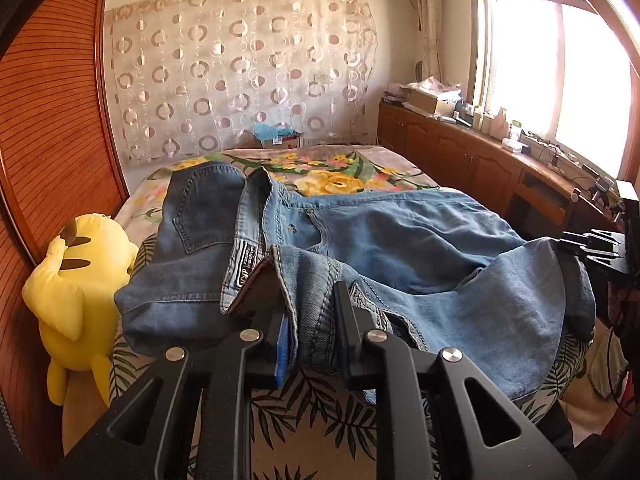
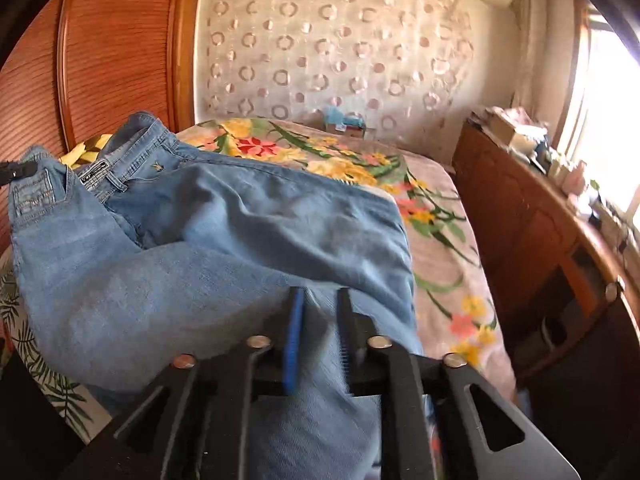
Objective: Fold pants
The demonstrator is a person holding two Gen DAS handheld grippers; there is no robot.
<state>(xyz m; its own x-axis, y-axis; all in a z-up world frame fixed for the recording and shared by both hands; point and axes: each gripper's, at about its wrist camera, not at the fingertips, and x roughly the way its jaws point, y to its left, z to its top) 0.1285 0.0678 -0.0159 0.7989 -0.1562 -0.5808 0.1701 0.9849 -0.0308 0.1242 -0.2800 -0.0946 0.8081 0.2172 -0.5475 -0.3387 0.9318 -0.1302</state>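
Left hand-held gripper pinches the jeans waistband; right hand-held gripper stands part-open astride a leg.

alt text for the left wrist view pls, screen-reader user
The left gripper pinches the waistband of blue jeans spread on a floral bed. A yellow plush toy lies left; the right gripper shows at the right edge.

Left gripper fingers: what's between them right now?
In the left wrist view, a bunched fold of the jeans, near the waistband, sits between the left gripper fingers, gripped.
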